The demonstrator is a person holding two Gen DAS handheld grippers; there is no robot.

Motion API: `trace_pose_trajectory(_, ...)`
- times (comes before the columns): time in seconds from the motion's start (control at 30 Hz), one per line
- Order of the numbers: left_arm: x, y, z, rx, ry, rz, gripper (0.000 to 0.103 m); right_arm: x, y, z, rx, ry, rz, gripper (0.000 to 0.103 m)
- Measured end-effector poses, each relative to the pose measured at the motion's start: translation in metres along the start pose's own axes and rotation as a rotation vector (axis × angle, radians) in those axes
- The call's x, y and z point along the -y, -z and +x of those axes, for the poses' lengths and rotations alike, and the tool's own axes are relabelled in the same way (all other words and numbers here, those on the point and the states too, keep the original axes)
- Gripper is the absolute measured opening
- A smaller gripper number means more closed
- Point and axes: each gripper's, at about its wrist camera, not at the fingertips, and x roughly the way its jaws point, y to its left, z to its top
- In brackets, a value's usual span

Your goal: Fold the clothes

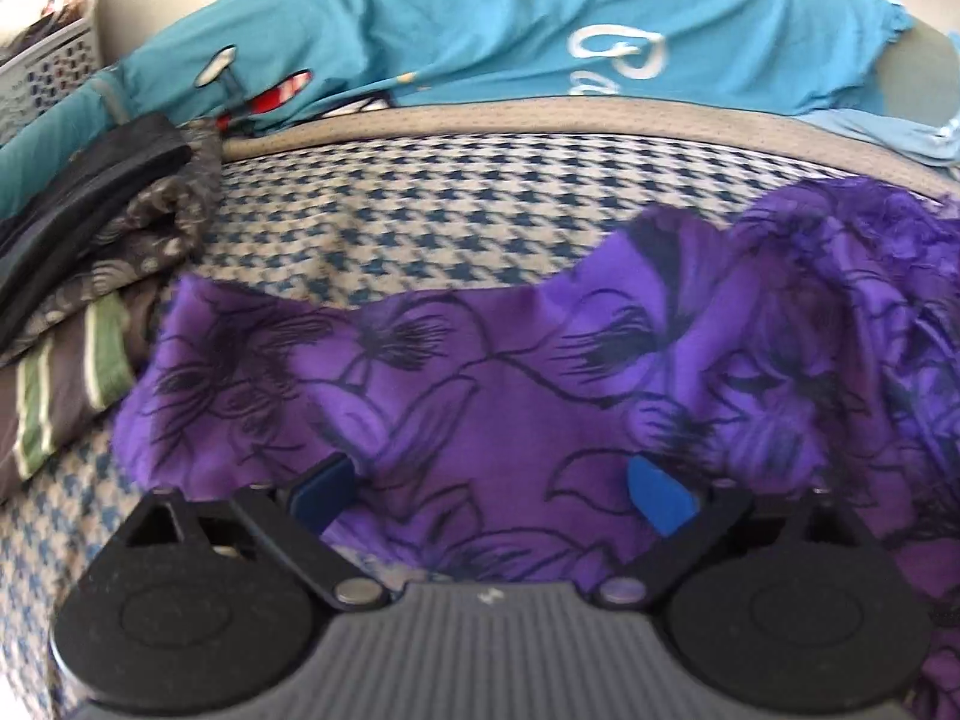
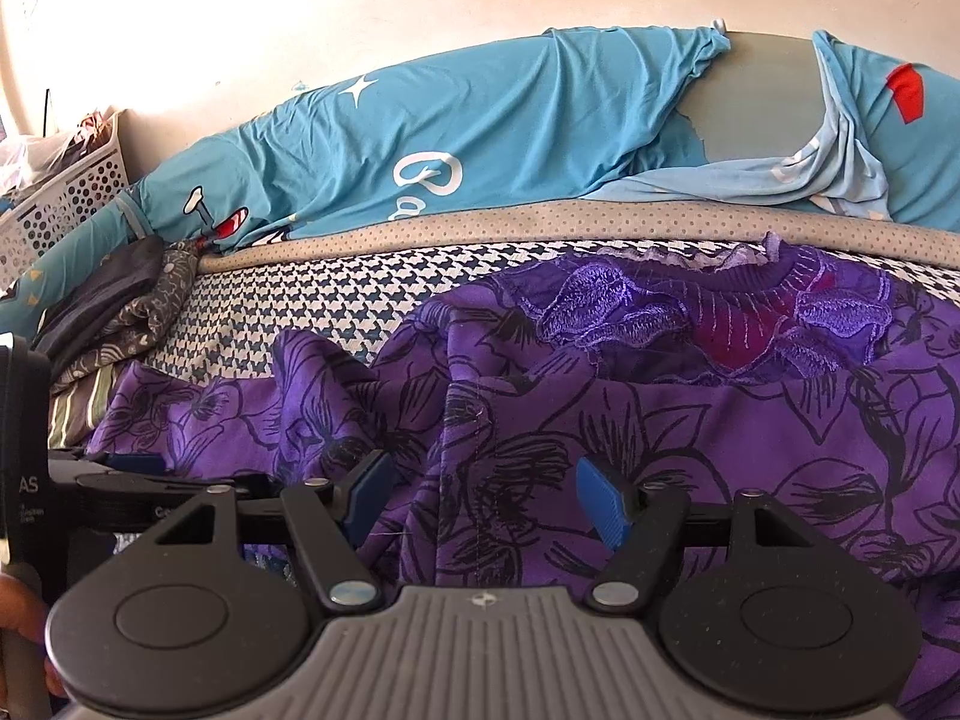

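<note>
Spread across a bed with a blue-and-white houndstooth cover [image 1: 384,210]: a purple garment printed with black flower outlines [image 1: 492,420], its embroidered, ruffled neckline [image 2: 720,312] toward the far side near a grey dotted edging strip [image 2: 480,228]. Rumpled along the left part, with a stitched seam running down the middle in the right wrist view.

Left tool [image 1: 492,489] low over the purple cloth, blue-tipped fingers [image 1: 660,495] spread wide apart, nothing clamped between them, fabric merely lying beneath. Somewhat blurred in that view.

Right tool [image 2: 486,498] likewise over the garment, beside the seam, blue fingers [image 2: 603,501] wide apart and gripping nothing. Left tool also visible at the left edge of the right wrist view, just beside the right one, with a fingertip of a hand [image 2: 21,606] below it.

Left of the garment, touching its edge: a stack of folded clothes [image 1: 90,276], dark on top, grey patterned in the middle, green-striped at the bottom. Beyond the edging strip, a turquoise printed sheet [image 2: 480,120] heaped against a pale wall [image 2: 420,0]. Far left, a white perforated plastic basket [image 2: 78,192].
</note>
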Motion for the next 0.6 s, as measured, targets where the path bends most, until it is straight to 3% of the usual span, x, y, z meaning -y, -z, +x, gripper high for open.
trace_pose_trajectory(0.17,-0.014,-0.001,0.004,-0.014,-0.057,-0.042,0.103,0.001,0.003,0.008,-0.026,0.030,-0.002,0.067)
trace_pose_trajectory(0.23,-0.015,-0.001,0.003,-0.014,-0.065,-0.045,0.103,0.002,0.004,0.011,-0.031,0.036,-0.001,0.060)
trace_pose_trajectory(0.3,-0.016,-0.001,0.003,-0.019,-0.063,-0.052,0.103,0.003,0.005,0.013,-0.036,0.033,0.003,0.036)
trace_pose_trajectory(0.4,-0.016,-0.001,0.003,-0.028,-0.060,-0.063,0.103,0.005,0.006,0.011,-0.020,0.020,0.015,0.021)
trace_pose_trajectory(0.6,-0.010,0.003,0.002,-0.008,-0.066,-0.034,0.103,0.025,-0.001,-0.008,0.055,-0.005,0.120,0.016)
